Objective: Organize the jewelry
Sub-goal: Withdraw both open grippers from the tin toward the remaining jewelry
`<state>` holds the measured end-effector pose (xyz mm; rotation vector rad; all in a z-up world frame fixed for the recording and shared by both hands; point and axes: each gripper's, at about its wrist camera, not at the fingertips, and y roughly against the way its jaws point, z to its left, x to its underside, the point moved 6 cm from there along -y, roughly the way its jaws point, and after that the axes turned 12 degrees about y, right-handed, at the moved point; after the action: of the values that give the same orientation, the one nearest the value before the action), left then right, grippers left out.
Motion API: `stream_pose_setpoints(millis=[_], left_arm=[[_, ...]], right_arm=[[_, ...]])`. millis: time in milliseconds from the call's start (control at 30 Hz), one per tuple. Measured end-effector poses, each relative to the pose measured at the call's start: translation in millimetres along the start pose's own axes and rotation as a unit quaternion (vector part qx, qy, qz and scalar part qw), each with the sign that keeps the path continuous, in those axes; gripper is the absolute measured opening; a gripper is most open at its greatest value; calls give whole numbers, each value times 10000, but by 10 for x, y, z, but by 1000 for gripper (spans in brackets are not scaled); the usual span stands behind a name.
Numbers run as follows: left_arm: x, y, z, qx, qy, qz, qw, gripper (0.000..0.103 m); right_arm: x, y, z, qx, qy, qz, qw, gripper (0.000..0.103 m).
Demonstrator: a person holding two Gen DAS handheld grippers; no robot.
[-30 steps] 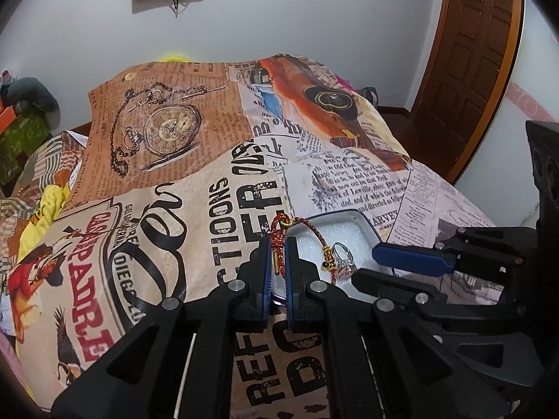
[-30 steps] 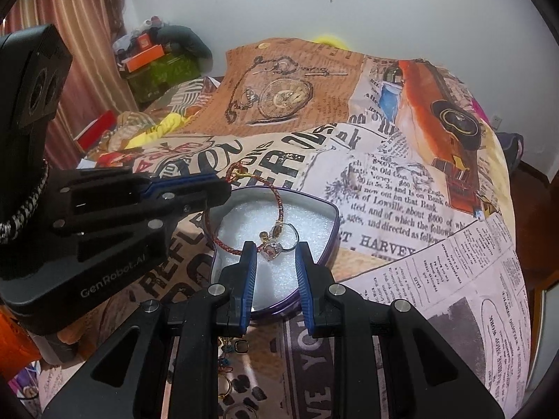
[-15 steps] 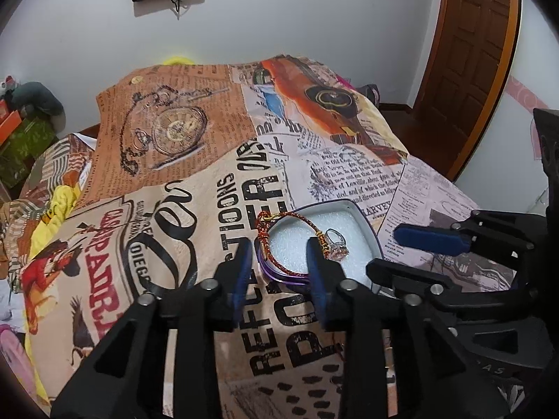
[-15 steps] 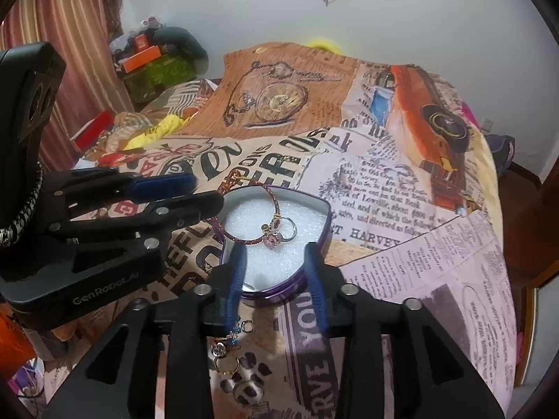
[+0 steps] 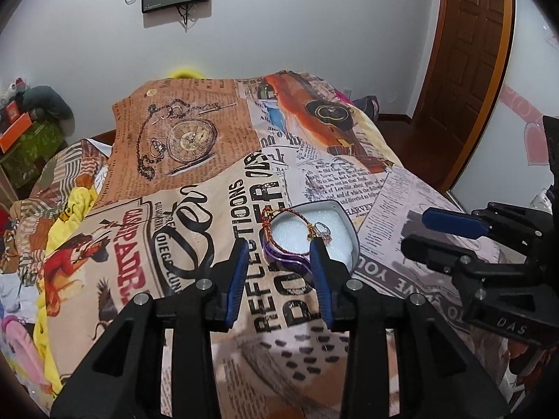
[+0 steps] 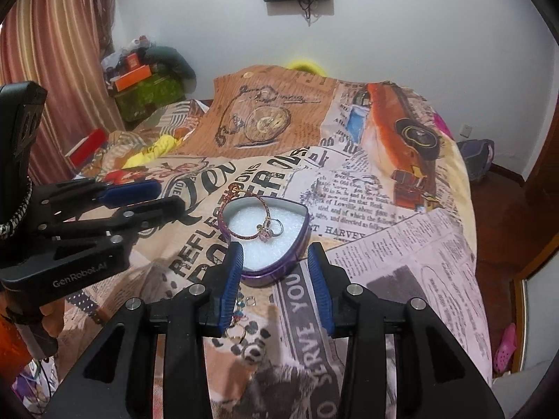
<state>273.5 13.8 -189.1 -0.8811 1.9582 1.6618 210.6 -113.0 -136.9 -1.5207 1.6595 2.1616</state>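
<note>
Both the left gripper point(image 5: 279, 272) and right gripper point(image 6: 274, 272) have just been opening and hold nothing; bracelet point(image 6: 244, 221) and ring point(image 6: 276, 227) lie in the tin point(image 6: 279, 272) mid-bedspread point(image 6: 384, 262), so next pick loose rings point(image 6: 244, 317) at its near edge singly.

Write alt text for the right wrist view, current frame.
A purple heart-shaped tin lined with white foam holds a red braided bracelet and a ring on a newspaper-print bedspread. The right gripper hovers above, jaws open and empty; the left gripper is at left.

Bracelet point(image 5: 284, 225) and ring point(image 5: 323, 231) in tin point(image 5: 349, 225)
</note>
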Motion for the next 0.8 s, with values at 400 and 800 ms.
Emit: stream_pose_setpoints(millis=[400, 800], left_arm=[[256, 124, 8, -19, -52, 267, 9996, 39], [713, -28, 57, 57, -3, 831, 9965, 39]], right_arm=[[230, 158, 23, 121, -172, 108, 9997, 35], [650, 20, 155, -144, -259, 555, 9980, 35]])
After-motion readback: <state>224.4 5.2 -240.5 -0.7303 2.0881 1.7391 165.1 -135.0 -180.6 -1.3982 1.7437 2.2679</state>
